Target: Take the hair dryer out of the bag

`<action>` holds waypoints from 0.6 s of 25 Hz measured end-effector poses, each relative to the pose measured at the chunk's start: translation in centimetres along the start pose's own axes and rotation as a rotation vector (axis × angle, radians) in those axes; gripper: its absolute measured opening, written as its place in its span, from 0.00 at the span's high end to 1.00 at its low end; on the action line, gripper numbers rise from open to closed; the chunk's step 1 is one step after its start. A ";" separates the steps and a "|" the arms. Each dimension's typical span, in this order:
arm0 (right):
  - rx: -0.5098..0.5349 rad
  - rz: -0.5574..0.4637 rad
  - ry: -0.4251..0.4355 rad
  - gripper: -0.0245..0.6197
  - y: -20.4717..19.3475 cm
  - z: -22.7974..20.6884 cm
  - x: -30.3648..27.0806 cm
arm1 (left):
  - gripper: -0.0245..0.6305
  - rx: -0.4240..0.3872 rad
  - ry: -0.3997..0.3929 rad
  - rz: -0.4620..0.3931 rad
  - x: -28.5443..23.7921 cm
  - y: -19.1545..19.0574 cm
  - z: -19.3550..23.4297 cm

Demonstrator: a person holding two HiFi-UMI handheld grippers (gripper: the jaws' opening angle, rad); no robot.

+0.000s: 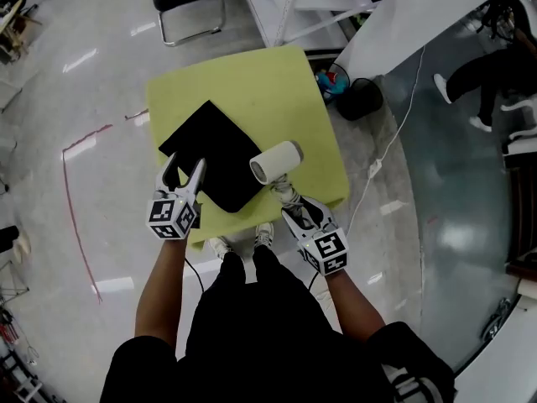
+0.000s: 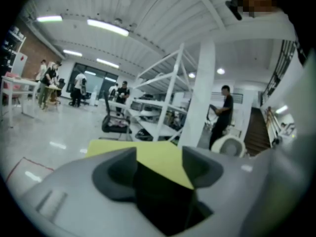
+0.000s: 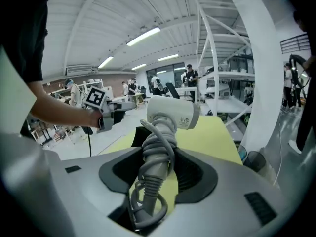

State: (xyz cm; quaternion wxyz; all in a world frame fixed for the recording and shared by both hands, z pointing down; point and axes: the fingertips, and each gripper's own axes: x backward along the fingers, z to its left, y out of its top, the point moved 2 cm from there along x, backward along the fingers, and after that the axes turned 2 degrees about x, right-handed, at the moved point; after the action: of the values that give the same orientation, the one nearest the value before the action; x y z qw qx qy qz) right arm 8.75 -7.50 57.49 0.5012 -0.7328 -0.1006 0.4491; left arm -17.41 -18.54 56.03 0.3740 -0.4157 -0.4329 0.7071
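The right gripper [image 1: 287, 196] is clamped on the cord-wrapped handle of the hair dryer [image 1: 275, 162], held out of and just right of the black bag [image 1: 210, 145], handle running away from the person, while the left gripper [image 1: 185, 175], jaws apart on nothing, hovers over the bag's near edge.
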 end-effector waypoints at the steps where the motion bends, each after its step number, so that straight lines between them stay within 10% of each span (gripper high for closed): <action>1: 0.020 -0.036 0.000 0.65 1.3 -0.2 -0.3 | 0.53 -0.014 -0.004 -0.003 0.3 0.2 -0.7; 8: 0.105 -0.254 0.021 0.65 10.6 0.0 -1.4 | 0.95 -0.069 0.071 -0.025 3.9 2.6 -2.4; 15: 0.070 -0.425 0.041 0.65 17.3 1.6 -0.4 | 0.95 -0.096 0.071 -0.065 6.8 5.5 -4.3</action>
State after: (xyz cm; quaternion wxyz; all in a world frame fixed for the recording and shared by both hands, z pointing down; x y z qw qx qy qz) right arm 2.09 -15.01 43.28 0.6117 -0.6862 -0.2269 0.3216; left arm -16.98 -13.15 47.96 0.3915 -0.4435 -0.4661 0.6579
